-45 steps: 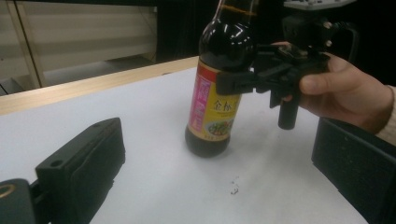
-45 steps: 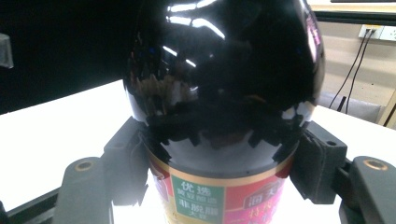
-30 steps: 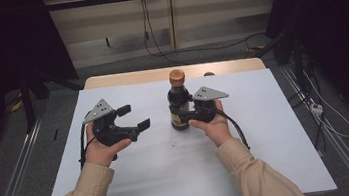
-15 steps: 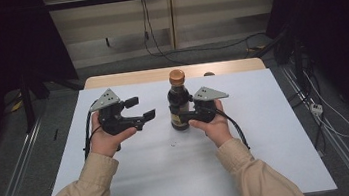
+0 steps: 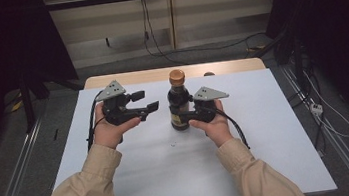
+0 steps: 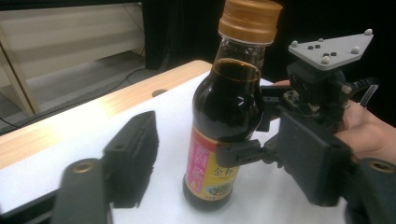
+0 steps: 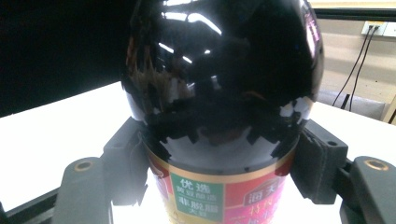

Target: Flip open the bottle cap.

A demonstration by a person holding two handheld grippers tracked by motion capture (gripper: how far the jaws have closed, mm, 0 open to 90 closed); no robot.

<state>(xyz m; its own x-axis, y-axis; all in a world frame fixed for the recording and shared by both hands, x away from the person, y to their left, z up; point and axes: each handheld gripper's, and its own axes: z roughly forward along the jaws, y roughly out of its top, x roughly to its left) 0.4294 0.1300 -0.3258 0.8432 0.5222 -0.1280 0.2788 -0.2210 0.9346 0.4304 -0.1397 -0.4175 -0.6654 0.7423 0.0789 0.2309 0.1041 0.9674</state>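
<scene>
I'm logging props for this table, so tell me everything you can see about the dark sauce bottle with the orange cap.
The dark glass sauce bottle stands upright on the white table, near its far middle. It is filled to the neck with near-black liquid, has a ribbed orange screw cap, still on, and a red, yellow and green label. The right gripper clamps its lower body; the open left gripper is beside it, apart.

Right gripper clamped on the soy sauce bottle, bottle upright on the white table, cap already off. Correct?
Not quite: the cap is still on. The left gripper view shows the orange-brown cap seated on the soy sauce bottle. The rest holds: the right gripper is shut on the bottle's body, which stands upright on the white table.
</scene>
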